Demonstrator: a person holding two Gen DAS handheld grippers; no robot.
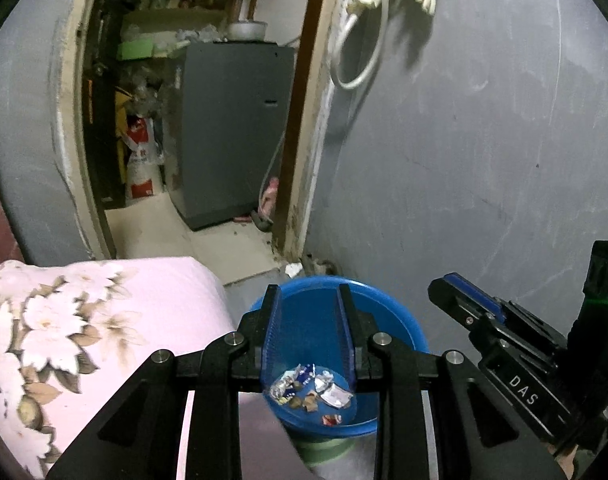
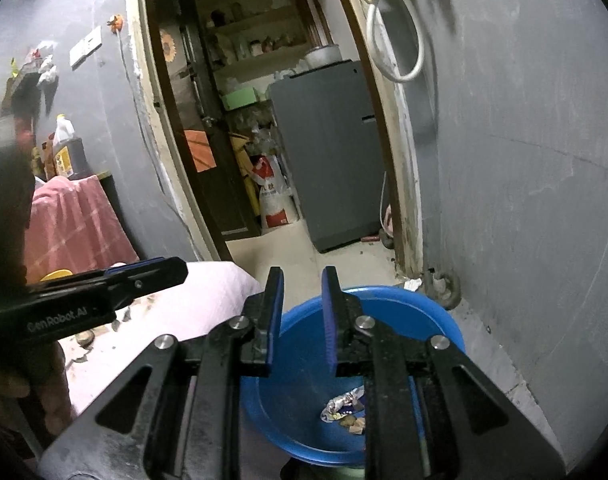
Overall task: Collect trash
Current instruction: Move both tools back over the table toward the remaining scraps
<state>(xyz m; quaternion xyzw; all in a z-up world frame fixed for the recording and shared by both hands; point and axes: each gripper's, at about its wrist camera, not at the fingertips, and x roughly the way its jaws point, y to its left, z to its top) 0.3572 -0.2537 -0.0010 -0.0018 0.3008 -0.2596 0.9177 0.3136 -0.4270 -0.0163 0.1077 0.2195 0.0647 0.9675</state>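
Note:
A blue plastic basin (image 1: 404, 320) (image 2: 424, 308) stands on the floor by the grey wall, on a green base (image 1: 324, 446). Crumpled wrappers and scraps of trash (image 1: 312, 392) (image 2: 344, 408) lie in its bottom. My left gripper (image 1: 308, 288) hangs over the basin, its blue pads apart with nothing between them. My right gripper (image 2: 303, 270) is beside it on the right, also over the basin, with a narrow empty gap between its pads. Each gripper shows in the other's view: the right gripper (image 1: 440, 286) from the side, the left gripper (image 2: 176, 268) at the left.
Pink flowered bedding (image 1: 84, 340) (image 2: 208, 292) bulges close on the left of the basin. Ahead, a doorway opens onto a room with a grey cabinet (image 1: 236, 128) (image 2: 328, 152). A white scrap (image 1: 292, 268) lies on the floor by the door frame. A white cable (image 1: 360, 40) hangs on the wall.

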